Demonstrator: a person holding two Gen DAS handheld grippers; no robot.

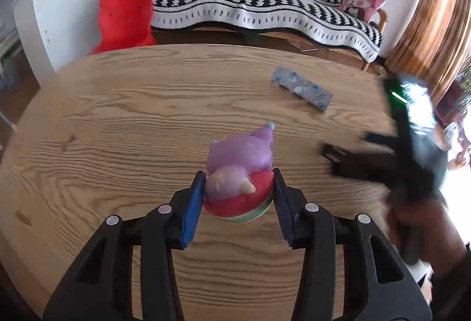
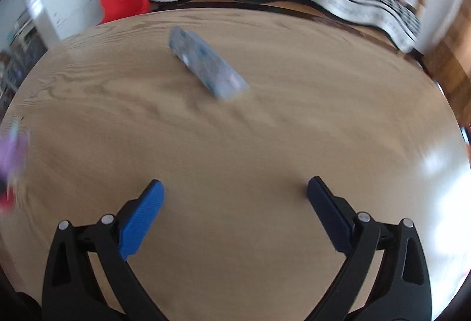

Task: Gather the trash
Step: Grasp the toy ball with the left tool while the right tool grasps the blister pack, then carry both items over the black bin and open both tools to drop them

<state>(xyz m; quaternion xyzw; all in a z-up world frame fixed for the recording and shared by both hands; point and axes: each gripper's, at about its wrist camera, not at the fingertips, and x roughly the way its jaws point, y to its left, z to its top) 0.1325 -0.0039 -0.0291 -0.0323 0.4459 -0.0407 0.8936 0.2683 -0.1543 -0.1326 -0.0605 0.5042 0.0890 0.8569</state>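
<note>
Fingers (image 1: 195,197) of the left gripper (image 1: 238,188) clenched on a purple and red toy (image 1: 240,173); right gripper (image 2: 234,194) spread wide, nothing between its pads.

Toy: pinched at its red base between both left pads, over the wooden table (image 1: 117,120). Blue packet (image 2: 206,64): flat on the table, well ahead of the right fingers (image 2: 141,218), apart from them; beyond and right of the left fingers. Striped sofa (image 1: 265,3) behind the table.

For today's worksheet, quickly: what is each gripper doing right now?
Left gripper: closed on the purple and red toy.
Right gripper: open, holding nothing, above the wooden table.
</note>
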